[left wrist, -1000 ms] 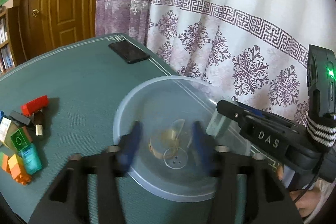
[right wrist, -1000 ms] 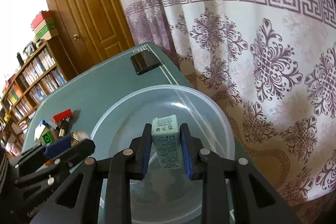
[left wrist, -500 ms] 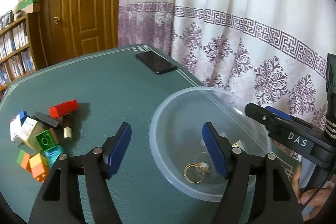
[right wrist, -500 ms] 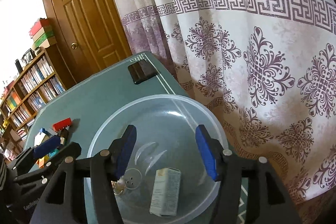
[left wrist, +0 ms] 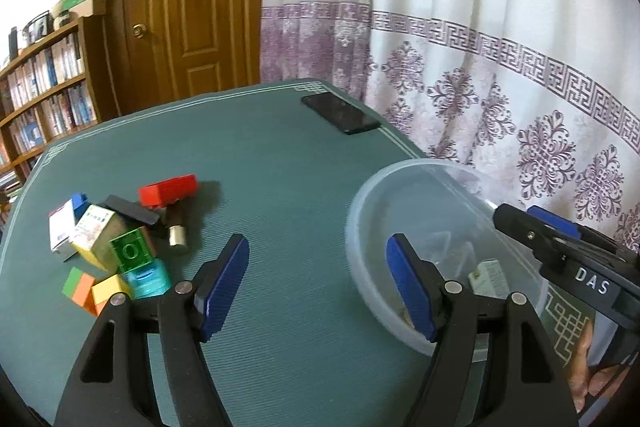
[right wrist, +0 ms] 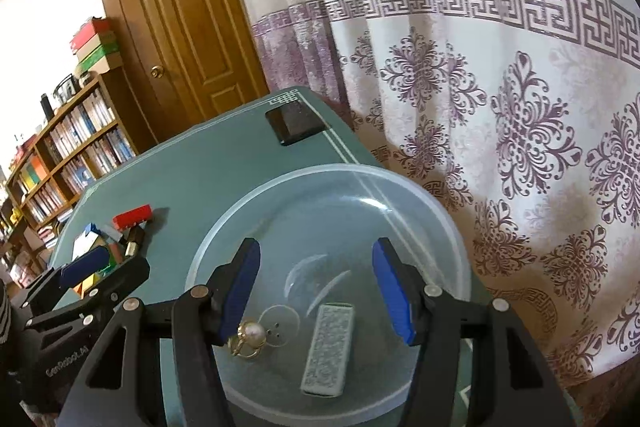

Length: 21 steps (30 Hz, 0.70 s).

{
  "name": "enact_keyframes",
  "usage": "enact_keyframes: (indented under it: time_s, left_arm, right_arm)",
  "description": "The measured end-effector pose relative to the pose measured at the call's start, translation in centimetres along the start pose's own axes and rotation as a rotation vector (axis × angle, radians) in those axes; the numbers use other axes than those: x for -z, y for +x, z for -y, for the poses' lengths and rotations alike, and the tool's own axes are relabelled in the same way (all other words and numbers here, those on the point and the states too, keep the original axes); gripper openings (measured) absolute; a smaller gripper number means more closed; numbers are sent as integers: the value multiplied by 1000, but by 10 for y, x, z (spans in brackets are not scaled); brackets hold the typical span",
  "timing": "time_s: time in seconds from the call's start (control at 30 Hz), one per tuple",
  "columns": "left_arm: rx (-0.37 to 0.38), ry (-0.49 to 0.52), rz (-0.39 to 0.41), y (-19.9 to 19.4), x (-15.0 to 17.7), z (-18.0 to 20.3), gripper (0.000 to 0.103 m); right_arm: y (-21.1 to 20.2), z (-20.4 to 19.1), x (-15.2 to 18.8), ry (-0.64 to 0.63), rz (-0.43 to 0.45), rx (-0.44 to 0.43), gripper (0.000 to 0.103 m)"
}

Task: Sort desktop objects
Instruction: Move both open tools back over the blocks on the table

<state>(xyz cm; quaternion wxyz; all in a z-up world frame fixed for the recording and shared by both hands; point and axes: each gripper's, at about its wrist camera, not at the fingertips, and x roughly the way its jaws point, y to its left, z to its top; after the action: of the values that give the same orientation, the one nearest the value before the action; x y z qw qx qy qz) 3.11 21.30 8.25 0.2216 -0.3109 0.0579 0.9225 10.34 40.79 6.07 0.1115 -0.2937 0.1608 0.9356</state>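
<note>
A clear plastic bowl (right wrist: 432,211) stands at the table's right edge and holds a small pale green box (right wrist: 329,349) lying flat and a gold ring with a pearl (right wrist: 250,337). My right gripper (right wrist: 316,291) is open and empty above the bowl. My left gripper (left wrist: 318,287) is open and empty over the green mat, left of the bowl (left wrist: 368,195). The box (left wrist: 490,277) also shows in the left wrist view. A heap of coloured blocks and small boxes (left wrist: 116,247) lies at the left.
A black phone (left wrist: 340,113) lies near the far right corner of the green table (left wrist: 240,155). A red block (left wrist: 168,190) and a small dark cylinder (left wrist: 176,227) lie by the heap. A curtain hangs at the right, with a door and bookshelf behind.
My right gripper opened and dropped the pale green box into the bowl. My left gripper drew back and to the left, away from the bowl, leaving the ring inside.
</note>
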Motion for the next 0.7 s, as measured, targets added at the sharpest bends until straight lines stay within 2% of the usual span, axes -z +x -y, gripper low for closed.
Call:
enact_keyframes:
  time_s: [0.43, 0.7]
  left_arm:
    - [-94, -79, -4, -12, 11, -57, 75]
    - [-167, -79, -28, -20, 26, -91, 75]
  right_arm:
    - [-1, -42, 11, -94, -15, -59, 63]
    - [-3, -78, 20, -167, -35, -145, 63]
